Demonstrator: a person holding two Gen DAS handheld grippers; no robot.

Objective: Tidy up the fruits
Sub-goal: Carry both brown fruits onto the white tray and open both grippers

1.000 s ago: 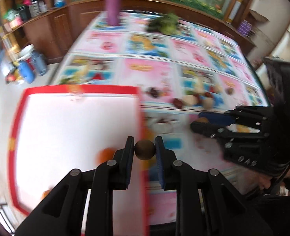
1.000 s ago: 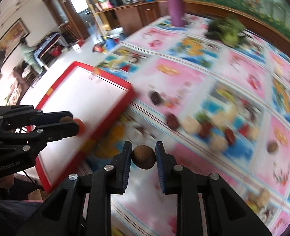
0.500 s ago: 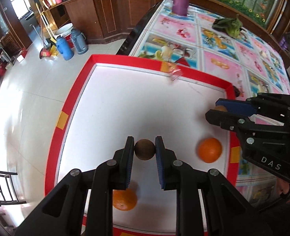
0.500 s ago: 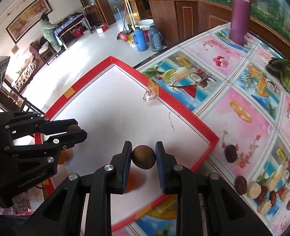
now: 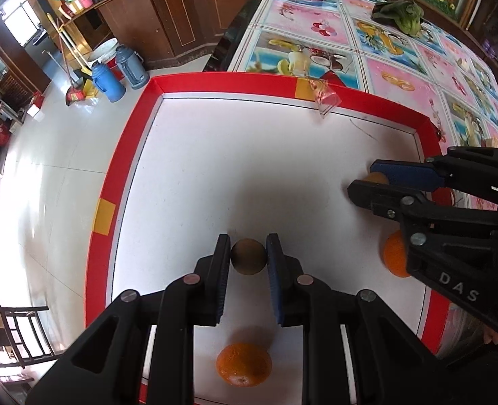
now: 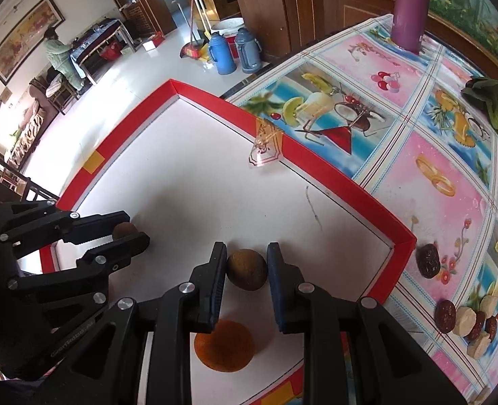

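While both hover over the red-rimmed tray (image 5: 124, 155), each hand-held gripper pinches fruit.
Left hand-held gripper (image 5: 248, 256) and right hand-held gripper (image 6: 247, 266) each clamp a brown fruit.

Bright daylight, floor (image 5: 39, 182) glare, soft shadows, sharp focus, strong fisheye edge curvature.

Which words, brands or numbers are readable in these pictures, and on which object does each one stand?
"DAS" stands in pale letters on the black body of the right tongs.
Embossed lettering on the body of the left tongs: too faint to read.
Red print on the clear tag at the tray rim: too blurred to read.
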